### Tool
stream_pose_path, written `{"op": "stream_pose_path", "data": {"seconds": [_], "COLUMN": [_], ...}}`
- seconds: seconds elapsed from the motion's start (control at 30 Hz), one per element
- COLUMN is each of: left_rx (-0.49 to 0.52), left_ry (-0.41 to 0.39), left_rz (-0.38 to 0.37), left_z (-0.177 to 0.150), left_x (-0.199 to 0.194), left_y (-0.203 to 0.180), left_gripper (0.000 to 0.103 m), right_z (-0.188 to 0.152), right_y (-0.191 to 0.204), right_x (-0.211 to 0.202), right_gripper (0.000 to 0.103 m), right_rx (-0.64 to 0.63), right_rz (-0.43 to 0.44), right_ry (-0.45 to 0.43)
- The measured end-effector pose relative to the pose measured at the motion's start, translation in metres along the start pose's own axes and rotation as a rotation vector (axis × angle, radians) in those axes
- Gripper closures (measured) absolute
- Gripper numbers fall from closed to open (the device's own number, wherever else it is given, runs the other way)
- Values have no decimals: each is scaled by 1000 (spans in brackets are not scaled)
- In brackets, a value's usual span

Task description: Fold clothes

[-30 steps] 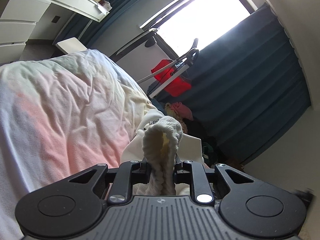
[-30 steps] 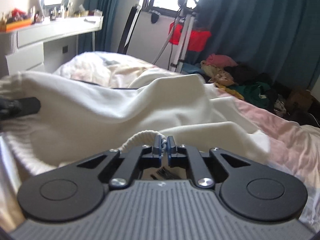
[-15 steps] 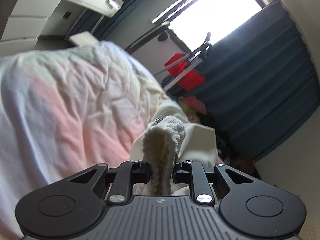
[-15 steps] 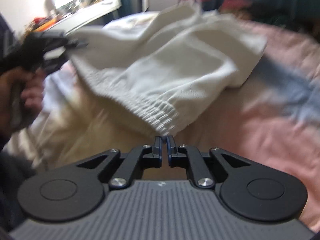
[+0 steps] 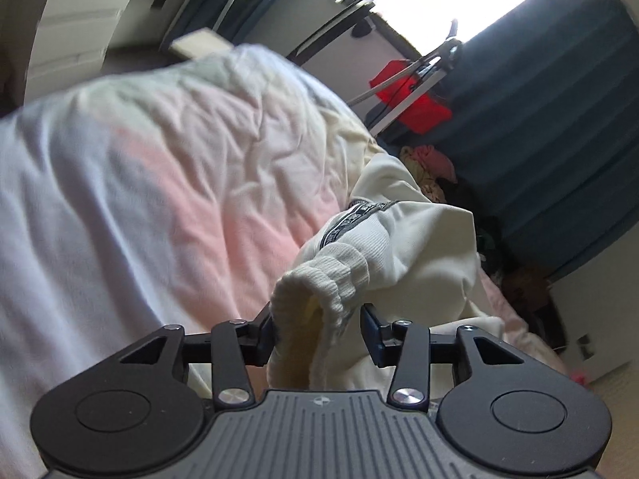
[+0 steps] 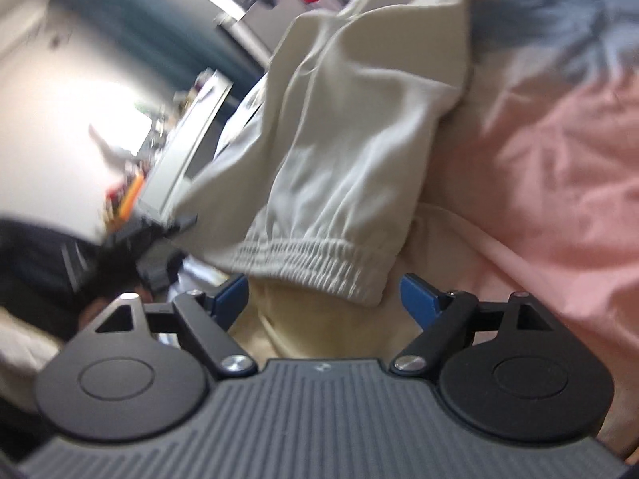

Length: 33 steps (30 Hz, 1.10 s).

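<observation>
Both grippers gape, left gripper (image 5: 318,329) and right gripper (image 6: 324,299) straddling the ribbed waistband (image 6: 315,255) of cream shorts (image 6: 359,119); wrinkled pink duvet (image 5: 159,183) lies left.

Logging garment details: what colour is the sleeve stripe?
Dark with pale lettering, on the cream sleeve; left wrist view.

one cream garment (image 5: 415,235), two grippers (image 5: 317,333) (image 6: 323,295)
</observation>
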<state>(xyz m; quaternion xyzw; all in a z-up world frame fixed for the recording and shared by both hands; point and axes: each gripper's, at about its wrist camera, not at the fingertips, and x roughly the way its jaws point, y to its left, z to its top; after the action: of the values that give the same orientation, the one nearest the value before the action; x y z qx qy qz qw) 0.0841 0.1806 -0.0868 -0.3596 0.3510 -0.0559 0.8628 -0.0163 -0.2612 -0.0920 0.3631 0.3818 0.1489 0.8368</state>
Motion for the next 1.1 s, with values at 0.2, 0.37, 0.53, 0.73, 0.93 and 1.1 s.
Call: {"op": "stream_pose_path", "data": {"seconds": [0.2,0.37,0.53,0.73,0.93,1.1], "left_rx": [-57,-17,-26,57,70,219], "left_ry": [-1,-30,-84,-88,-138,-196], "left_rz": [33,28,42,106,178,313], "left_z": [2,-4,0,24,112,202], "left_x": [13,26,34,37,28,38], "left_y": [12,7,7,-5,-14,-26], "left_gripper": [52,52,66,88,90,90], "right_z": [1,5,4,-26,-53,-58], "right_y": [-22,-28,-32,-1,59,135], "right_x": [19,57,82,90,114,173], "right_gripper": [17,29,29,64,78,80], "right_rx": [137,156,220,277,288,217], "right_rz": [20,-33,35,100,245,346], "right_ry": [-4,-16,-36,-59,-72,-61]}}
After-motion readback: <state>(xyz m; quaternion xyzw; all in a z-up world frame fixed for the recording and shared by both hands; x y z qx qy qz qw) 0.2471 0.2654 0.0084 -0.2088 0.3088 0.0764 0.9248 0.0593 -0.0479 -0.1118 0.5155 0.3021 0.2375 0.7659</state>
